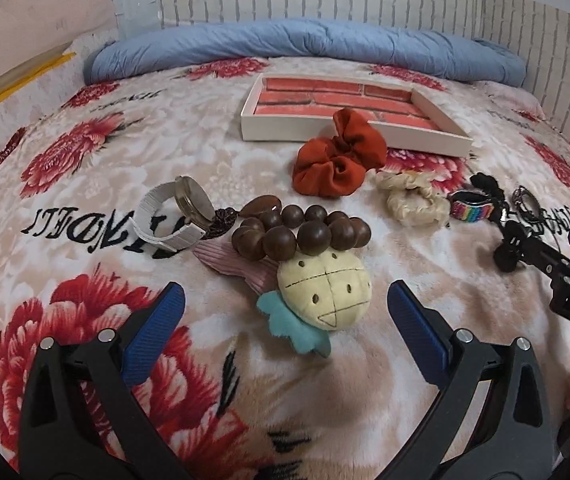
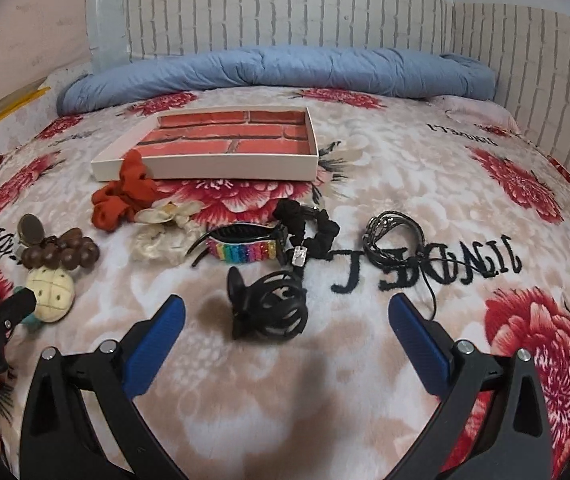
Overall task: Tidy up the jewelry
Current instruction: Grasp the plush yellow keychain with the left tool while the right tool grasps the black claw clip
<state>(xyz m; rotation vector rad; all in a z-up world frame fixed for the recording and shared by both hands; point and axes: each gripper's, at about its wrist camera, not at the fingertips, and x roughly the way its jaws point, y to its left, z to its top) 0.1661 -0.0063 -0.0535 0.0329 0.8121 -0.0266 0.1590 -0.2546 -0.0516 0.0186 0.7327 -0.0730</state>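
Note:
A shallow white box [image 1: 349, 130] [image 2: 205, 168] with a red brick-print bottom lies on the bed. In front of it lie a red scrunchie [image 1: 337, 156] [image 2: 123, 198], a cream scrunchie [image 1: 409, 200] [image 2: 165, 236], a brown bead bracelet [image 1: 301, 234] [image 2: 61, 254], a white-strapped watch [image 1: 177, 216], a cream plush hair clip [image 1: 325, 296] [image 2: 51, 294], a rainbow claw clip [image 2: 241, 250] [image 1: 471, 210], a black scrunchie [image 2: 309, 228], a black claw clip [image 2: 273, 308] and a black cord necklace [image 2: 397, 240]. My left gripper [image 1: 285, 312] is open just before the plush clip. My right gripper [image 2: 285, 316] is open around the black claw clip.
A rolled blue quilt [image 1: 305, 48] [image 2: 277, 68] lies along the far side of the floral blanket [image 1: 85, 184] [image 2: 445, 184]. A white brick-pattern wall [image 2: 285, 12] stands behind it. The right gripper's body [image 1: 565, 272] shows at the right of the left wrist view.

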